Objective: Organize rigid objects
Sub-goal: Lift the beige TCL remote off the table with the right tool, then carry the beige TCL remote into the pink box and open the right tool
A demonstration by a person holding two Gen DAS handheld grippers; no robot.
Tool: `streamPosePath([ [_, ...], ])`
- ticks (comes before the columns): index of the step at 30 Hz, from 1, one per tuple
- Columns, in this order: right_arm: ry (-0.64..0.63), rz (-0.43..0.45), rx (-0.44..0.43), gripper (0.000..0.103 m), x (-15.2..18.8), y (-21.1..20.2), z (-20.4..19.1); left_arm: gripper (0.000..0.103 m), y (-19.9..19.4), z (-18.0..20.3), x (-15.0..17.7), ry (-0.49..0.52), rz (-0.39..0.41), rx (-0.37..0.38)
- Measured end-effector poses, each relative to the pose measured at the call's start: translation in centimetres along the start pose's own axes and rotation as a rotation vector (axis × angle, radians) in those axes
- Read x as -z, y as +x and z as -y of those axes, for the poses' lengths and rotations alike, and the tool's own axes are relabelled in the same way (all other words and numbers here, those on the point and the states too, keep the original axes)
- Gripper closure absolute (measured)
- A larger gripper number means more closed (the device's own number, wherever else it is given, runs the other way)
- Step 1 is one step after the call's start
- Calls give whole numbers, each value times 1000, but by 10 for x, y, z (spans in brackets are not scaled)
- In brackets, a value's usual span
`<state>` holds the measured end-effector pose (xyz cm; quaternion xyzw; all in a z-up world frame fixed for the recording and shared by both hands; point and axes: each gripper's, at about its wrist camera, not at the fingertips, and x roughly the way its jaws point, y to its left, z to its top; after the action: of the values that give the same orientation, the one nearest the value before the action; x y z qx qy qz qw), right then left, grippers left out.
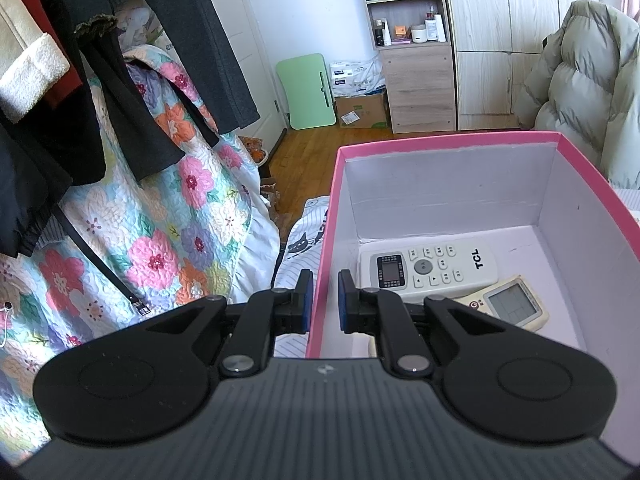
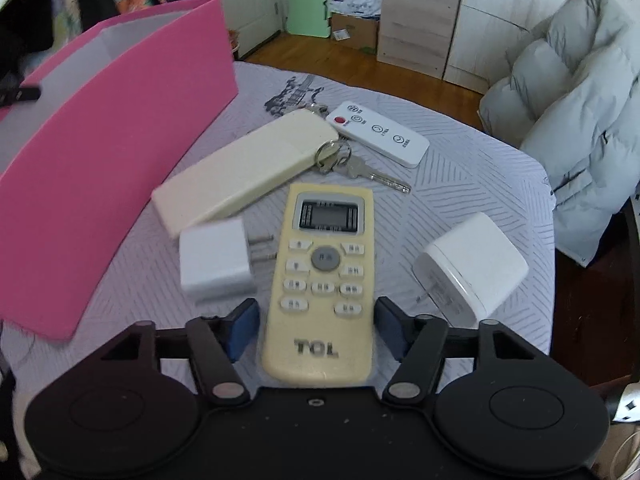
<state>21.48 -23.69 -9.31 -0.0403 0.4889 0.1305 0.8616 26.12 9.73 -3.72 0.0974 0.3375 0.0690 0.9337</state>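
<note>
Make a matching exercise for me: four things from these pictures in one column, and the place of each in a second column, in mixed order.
Things:
1. white TCL remote
2. yellow TCL remote
3. key
4. pink box

Places:
A. between the fingers of the right tongs
B. inside the pink box
C. its wall clamped by the left tongs
D. on the cloth, beside the small white remote

Pairs: 1-B, 2-A, 3-D, 4-C
</note>
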Motion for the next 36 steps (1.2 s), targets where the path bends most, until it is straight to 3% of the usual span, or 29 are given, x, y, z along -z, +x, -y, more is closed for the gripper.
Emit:
streamPosePath([
  [3,2,50,5,31,-5,7,-1,92,0,1,0,0,0,0],
  [5,26,88,26,43,-3,5,1,92,0,0,0,-4,2,1],
  [14,144,253,43,43,10,-45,-2,94,-3,0,1,-24,8,1],
  [18,144,368,-65,43,-4,-87,-15,95,-3,-1,1,-30,9,5],
  [21,116,434,-252,42,-25,-116,-36,95,-3,-2,0,-32,13,5],
  [23,103,423,-384,42,-44,-120,-52,95,-4,-2,1,-33,14,5],
  [25,52,366,-429,42,-63,-110,-75,95,-4,-2,1,-37,16,8],
  [31,-286,229,-281,42,-88,-63,-160,95,-6,-3,1,-47,29,9],
  [36,-387,94,-226,43,-96,-25,-192,95,-6,-4,2,-53,31,13],
])
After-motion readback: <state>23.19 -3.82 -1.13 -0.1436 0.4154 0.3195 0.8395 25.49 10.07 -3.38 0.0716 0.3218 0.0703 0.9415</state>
